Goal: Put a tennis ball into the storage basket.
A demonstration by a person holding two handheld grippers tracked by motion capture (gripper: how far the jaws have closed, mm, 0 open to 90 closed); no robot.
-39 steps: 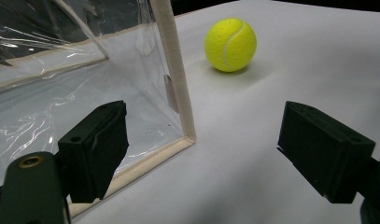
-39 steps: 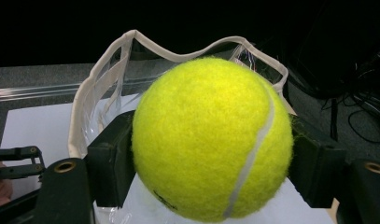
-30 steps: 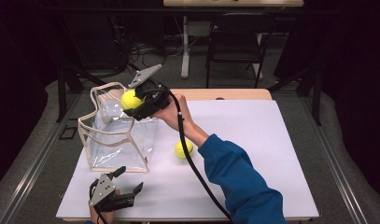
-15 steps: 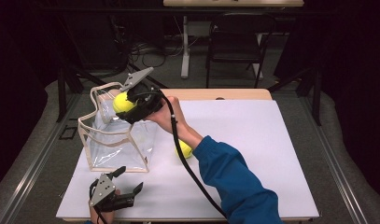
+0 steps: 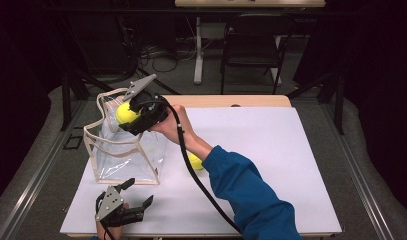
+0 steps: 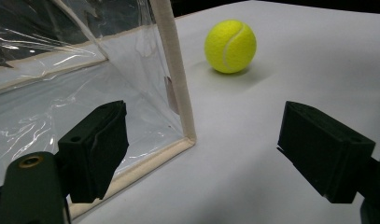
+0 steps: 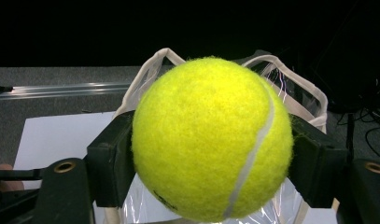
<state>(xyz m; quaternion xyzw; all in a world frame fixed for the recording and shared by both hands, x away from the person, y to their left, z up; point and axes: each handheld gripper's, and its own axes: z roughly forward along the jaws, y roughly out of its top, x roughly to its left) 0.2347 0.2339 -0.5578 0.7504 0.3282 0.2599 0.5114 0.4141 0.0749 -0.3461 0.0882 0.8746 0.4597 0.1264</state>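
Observation:
A clear plastic bag point(image 5: 122, 150) with cream trim and handles stands at the left of the white table point(image 5: 271, 145). My right gripper point(image 5: 128, 115) is shut on a yellow tennis ball point(image 5: 125, 113) and holds it just above the bag's open mouth; that ball point(image 7: 211, 140) sits between the jaws with the bag's handles point(image 7: 299, 88) behind it. A second tennis ball point(image 5: 194, 160) lies on the table right of the bag, partly behind the blue sleeve. My left gripper point(image 5: 136, 196) rests open near the front edge, its jaws facing the bag's corner point(image 6: 180, 107) and the second ball point(image 6: 230, 45).
The table's front edge lies just below my left gripper. A wooden table edge point(image 5: 231, 101) borders the far side. Chairs and stands point(image 5: 251, 45) are on the dark floor beyond. Bare white surface spreads across the table's right half.
My right gripper has carried the tennis ball leftward, from beside the bag's right rim to over its open mouth. The left gripper has stayed put.

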